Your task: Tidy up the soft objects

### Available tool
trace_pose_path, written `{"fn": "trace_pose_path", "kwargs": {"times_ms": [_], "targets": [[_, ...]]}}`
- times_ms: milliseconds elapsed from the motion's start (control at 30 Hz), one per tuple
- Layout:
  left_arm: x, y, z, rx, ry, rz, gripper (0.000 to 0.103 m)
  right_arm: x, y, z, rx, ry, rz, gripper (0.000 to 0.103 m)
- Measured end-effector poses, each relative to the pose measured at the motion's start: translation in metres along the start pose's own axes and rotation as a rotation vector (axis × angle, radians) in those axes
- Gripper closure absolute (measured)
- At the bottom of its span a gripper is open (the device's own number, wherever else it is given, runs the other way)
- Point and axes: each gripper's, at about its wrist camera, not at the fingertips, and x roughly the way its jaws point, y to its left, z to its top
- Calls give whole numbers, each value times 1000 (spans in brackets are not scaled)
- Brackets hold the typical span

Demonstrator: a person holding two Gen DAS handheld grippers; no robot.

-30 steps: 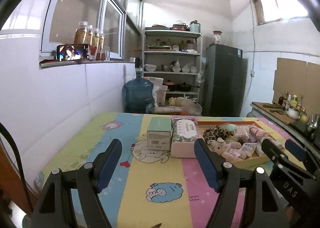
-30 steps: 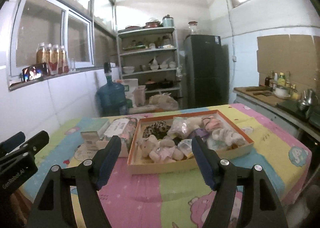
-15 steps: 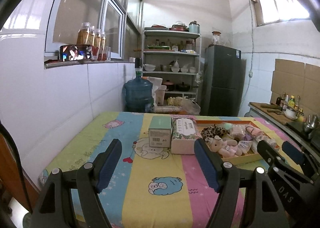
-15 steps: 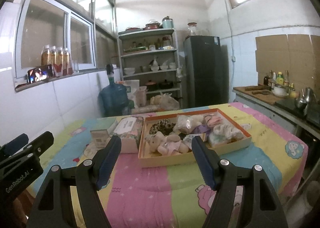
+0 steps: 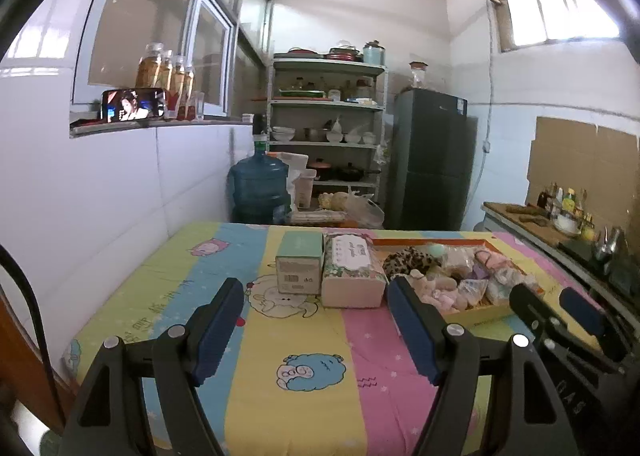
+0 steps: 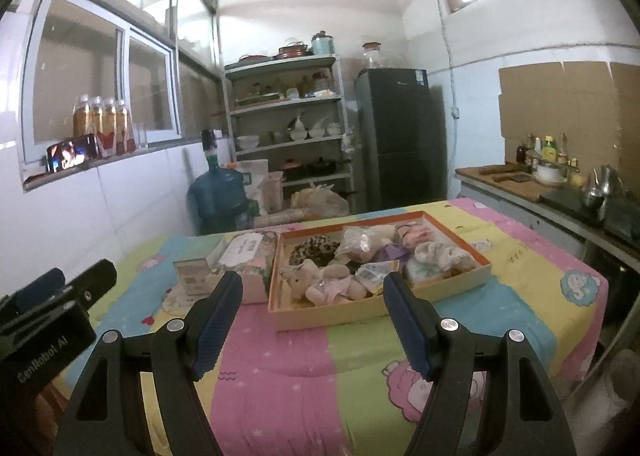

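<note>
On the striped tablecloth (image 6: 280,368), soft toys (image 6: 328,284) lie unsorted in the orange tray (image 6: 476,256); left gripper (image 5: 316,320) and right gripper (image 6: 312,316), near the tray, gape empty, so sorting seems not begun.

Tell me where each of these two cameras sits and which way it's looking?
Left wrist: on the left gripper, facing the small box and tissue pack; its open fingers show.
Right wrist: on the right gripper, facing the tray of soft toys; its open fingers show.
Both share the table, tray and shelves.
</note>
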Motion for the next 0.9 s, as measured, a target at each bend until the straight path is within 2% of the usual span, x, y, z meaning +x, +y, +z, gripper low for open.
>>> {"fn": "trace_pose_path", "kwargs": {"times_ms": [300,600,900], "targets": [[-2,-7,0,7,3,-24,29,-14,1,0,-14,-28,-13,28],[2,-9,0,-7,12,-9,29,-10,1,-1,-18,-13,-2,28],[7,-2,-6,-26,5,-14,29,-7,4,1,-29,-35,-18,28]]}}
